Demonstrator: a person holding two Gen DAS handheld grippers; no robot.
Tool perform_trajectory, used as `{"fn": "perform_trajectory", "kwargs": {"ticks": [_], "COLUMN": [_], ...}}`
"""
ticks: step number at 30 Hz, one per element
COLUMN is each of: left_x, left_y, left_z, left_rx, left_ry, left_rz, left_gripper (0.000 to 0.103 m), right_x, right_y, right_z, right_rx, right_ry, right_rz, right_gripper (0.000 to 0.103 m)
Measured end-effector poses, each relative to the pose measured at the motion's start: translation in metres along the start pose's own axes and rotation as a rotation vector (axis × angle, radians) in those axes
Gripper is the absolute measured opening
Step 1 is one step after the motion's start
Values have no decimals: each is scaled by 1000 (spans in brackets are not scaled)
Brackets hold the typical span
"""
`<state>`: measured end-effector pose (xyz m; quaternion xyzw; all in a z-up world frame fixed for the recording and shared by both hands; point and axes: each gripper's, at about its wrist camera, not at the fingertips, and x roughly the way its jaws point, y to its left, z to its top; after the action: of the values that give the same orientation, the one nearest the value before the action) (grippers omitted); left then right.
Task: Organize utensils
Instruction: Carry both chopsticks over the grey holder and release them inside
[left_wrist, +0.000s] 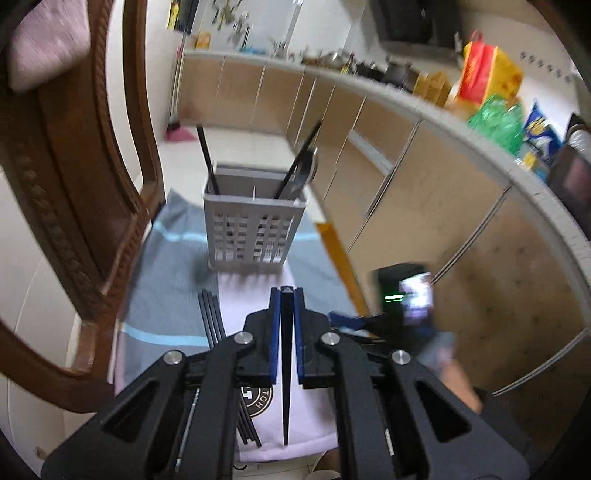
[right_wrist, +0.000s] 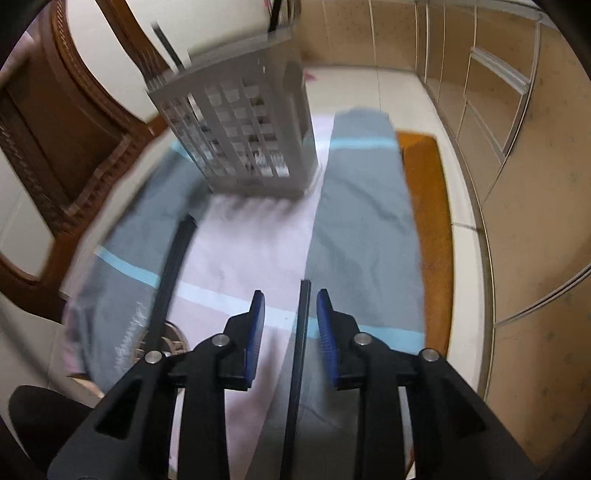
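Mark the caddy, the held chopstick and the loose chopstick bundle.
caddy (left_wrist: 255, 236), left wrist view, front lattice wall.
held chopstick (left_wrist: 286, 387), left wrist view, tapered shaft below the pads.
chopstick bundle (left_wrist: 212, 317), left wrist view, upper end on the cloth.

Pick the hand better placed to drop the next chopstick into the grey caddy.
Left, probably. The left gripper is shut on a chopstick, aimed at the grey caddy. The right gripper stands open; its chopstick lies loose between the fingers.
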<state>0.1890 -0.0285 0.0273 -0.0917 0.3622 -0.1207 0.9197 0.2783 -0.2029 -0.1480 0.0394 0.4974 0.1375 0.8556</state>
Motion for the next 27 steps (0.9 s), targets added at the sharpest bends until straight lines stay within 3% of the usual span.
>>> {"fn": "perform_trajectory", "kwargs": {"ticks": [4,6,8,10,12,20,27], "left_x": [-39,-53,-65,-70,-76,-81,-76], "left_y": [1,-1,-1,0,0,5,7], "left_z": [7,14,20,28,31,32,21], "left_rx": [19,50,55,64,70,80,78], "left_ry": [-82,-129,-150,-153,-158,-173,-170], "left_rz": [-6,18,14,13,14,6,37], "left_gripper": [7,7,7,7,7,7,7], "right_x": [38,40,38,26,4,-137,-208], "right_y": [5,10,16,21,22,32,31], "right_z": [1,4,5,4,3,-19,-30], "right_rx": [-44,-68,-71,-84,-67,-100,-67], "right_ry": [94,95,108,64,20,-252,-416], "right_rz": [-80,-123,-83,-103,-59,21,73], "right_gripper": [27,9,7,7,7,7,7]}}
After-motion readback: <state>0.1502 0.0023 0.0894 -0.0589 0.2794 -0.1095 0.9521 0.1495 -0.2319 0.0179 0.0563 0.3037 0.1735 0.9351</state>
